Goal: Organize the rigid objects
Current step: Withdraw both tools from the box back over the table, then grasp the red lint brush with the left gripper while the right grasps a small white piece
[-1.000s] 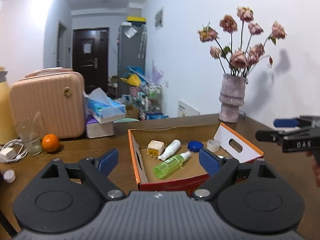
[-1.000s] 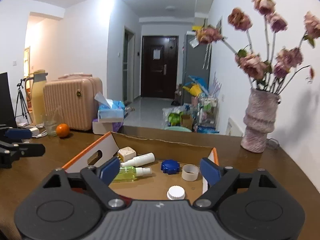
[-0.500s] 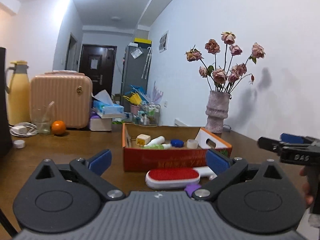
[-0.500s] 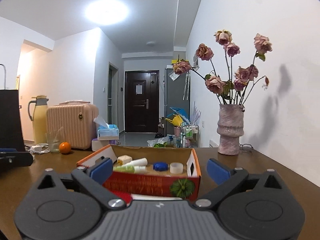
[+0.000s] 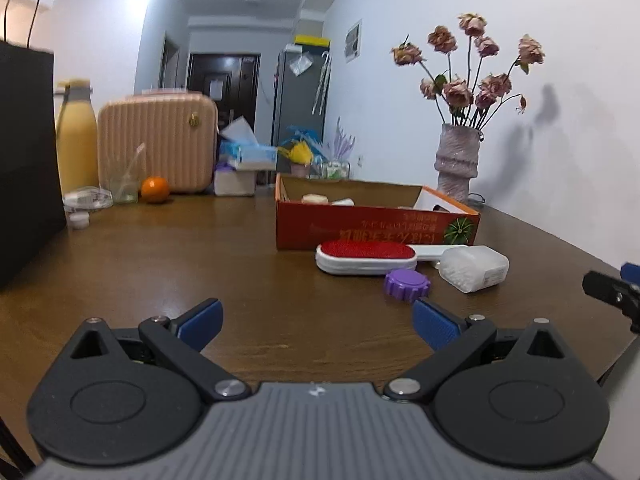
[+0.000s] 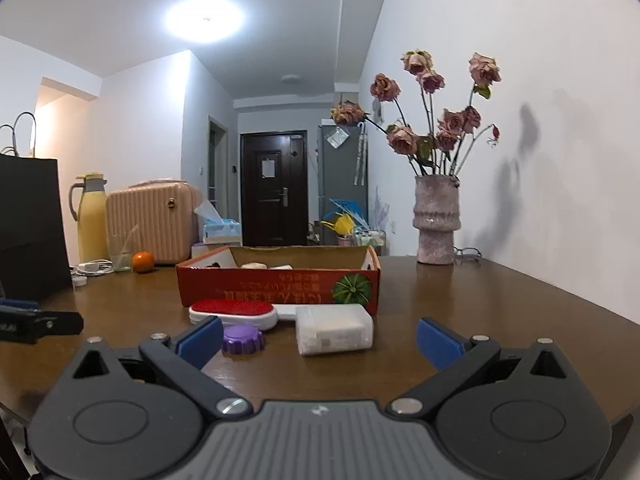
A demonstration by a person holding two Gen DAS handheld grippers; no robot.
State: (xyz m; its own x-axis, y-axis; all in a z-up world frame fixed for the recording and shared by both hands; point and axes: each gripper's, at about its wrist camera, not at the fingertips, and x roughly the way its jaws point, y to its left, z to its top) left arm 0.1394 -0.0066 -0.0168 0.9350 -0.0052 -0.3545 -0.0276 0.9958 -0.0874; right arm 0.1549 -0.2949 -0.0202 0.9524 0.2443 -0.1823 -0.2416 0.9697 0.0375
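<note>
Hovering low over the table (image 5: 160, 264), both grippers spread, empty. Purple cap (image 6: 242, 339) just beyond right gripper's (image 6: 318, 340) left fingertip; left gripper (image 5: 318, 322) sits short of it.

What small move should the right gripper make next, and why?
Probably ease the open right gripper forward around the translucent white plastic case: it lies between the fingers, outside the red cardboard box, beside the purple round cap.

**Bright lamp, bendy edges**

A round white ceiling lamp (image 6: 205, 20) glows so bright it is just a white blob. The dry pink flowers (image 6: 434, 120) throw soft grey shadows on the white wall (image 6: 560, 140). The shiny brown wooden table (image 5: 160, 264) shows pale glare. Far things in the left view look blurry. Picture corners are black and straight lines bend.
</note>
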